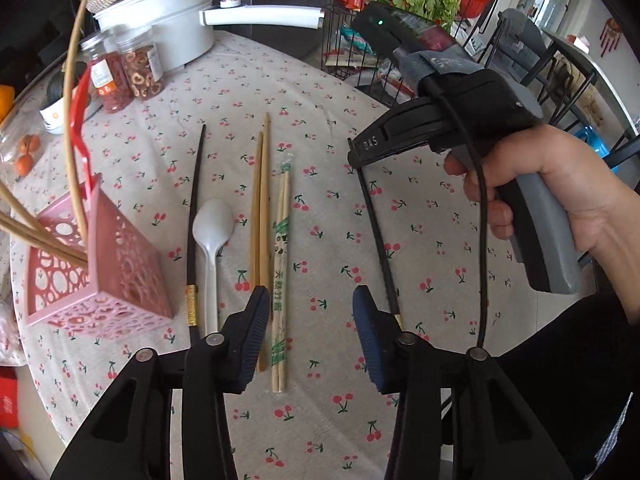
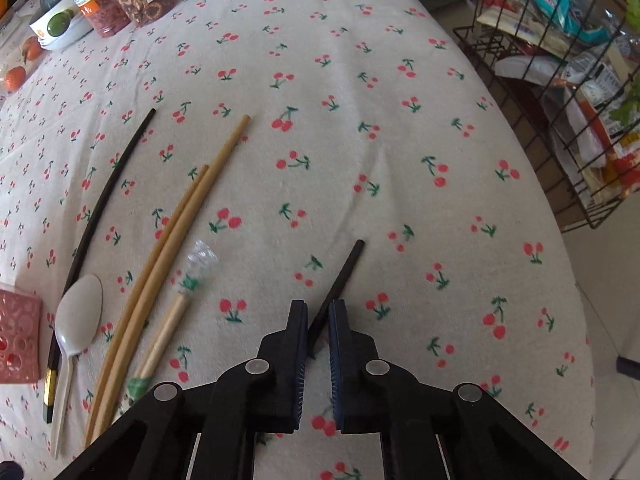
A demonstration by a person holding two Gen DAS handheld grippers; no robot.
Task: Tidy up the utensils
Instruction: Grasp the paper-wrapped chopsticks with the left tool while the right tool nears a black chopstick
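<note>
Right wrist view: right gripper (image 2: 318, 322) has its fingers pinched on a black chopstick (image 2: 344, 270) near the tip end, most of the stick trailing behind. Risk: w/ such an off-centre hold it could swivel or slip on lift. Left gripper (image 1: 310, 320) is half spread, empty, over the wrapped chopsticks (image 1: 282, 264). Pink holder (image 1: 100, 264) sits left of its fingers; a tilted stick may snag the rim.

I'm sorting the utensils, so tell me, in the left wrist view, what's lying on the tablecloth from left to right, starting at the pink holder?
pink holder → black chopstick with the gold band → white plastic spoon → pair of bamboo chopsticks → wrapped disposable chopsticks → second black chopstick, pinched at its far end by the right gripper.
</note>
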